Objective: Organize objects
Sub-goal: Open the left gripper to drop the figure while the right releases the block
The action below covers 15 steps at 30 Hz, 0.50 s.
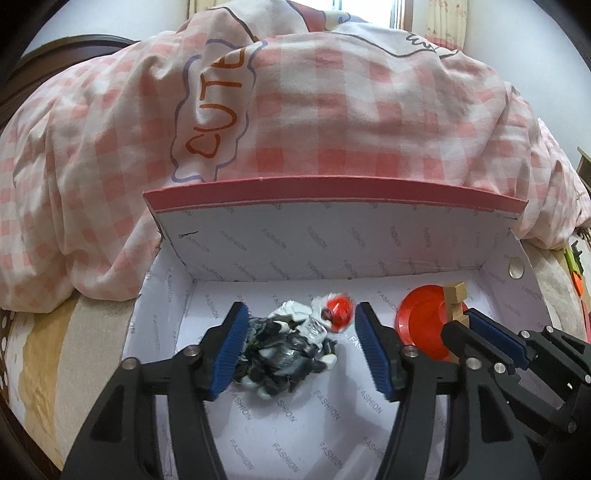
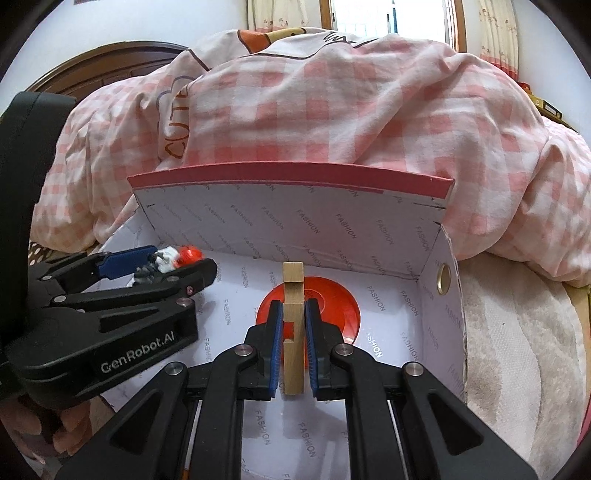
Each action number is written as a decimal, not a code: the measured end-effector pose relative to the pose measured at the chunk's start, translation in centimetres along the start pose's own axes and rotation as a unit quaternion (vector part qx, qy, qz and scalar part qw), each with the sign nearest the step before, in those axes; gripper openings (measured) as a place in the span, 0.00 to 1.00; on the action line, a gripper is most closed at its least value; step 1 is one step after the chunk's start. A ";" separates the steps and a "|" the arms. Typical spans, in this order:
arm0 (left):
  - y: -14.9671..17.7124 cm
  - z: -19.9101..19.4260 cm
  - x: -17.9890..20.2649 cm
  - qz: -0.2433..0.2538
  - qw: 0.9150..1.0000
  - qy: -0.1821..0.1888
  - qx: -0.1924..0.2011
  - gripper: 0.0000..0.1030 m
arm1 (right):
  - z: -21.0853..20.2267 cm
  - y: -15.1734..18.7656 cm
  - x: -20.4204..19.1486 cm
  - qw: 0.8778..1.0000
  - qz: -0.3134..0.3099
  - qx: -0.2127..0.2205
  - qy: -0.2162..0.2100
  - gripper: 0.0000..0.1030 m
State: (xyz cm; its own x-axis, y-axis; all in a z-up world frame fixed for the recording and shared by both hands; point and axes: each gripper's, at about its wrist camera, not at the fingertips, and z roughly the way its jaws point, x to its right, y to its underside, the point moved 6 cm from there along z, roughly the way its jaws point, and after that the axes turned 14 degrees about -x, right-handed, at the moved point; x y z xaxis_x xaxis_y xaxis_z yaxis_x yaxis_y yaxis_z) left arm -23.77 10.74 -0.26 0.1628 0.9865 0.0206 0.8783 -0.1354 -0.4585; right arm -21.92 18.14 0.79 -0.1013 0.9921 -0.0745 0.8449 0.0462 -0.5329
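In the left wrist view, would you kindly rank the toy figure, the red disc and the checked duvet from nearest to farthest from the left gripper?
1. Toy figure: between the open left gripper's fingers, in the box.
2. Red disc: to the right, on the box floor.
3. Checked duvet: behind the box, farthest.

Likely a home bedroom: checked duvet [image 1: 332, 110], curtained window [image 2: 388, 18].

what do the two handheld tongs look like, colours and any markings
Both tongs, left and right, are matte black plastic with cut-out linkage arms joined by round silver pins. Each finger carries a ribbed blue rubber pad. The left one's body shows white "GenRobot.AI" lettering. No cables or sleeves are visible.
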 end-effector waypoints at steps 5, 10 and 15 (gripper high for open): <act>0.5 -0.4 -0.1 -0.005 1.000 -0.002 -0.002 0.65 | -0.1 0.1 0.6 1.000 0.012 0.003 -0.018 0.23; 0.7 -0.9 -0.4 -0.023 1.000 0.012 0.004 0.65 | -0.7 0.2 0.8 1.000 0.017 0.015 -0.013 0.38; 0.9 -1.2 -0.6 -0.032 0.999 0.016 0.003 0.65 | -1.5 0.4 -0.4 0.999 -0.015 0.032 0.004 0.64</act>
State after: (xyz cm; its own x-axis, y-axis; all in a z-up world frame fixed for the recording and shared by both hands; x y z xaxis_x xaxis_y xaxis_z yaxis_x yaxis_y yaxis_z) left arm -22.55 9.90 0.37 0.1211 0.9896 0.0778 0.8848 -0.0721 -0.4603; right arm -20.77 17.97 1.91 -0.1226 0.9911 -0.0510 0.8057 0.0693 -0.5883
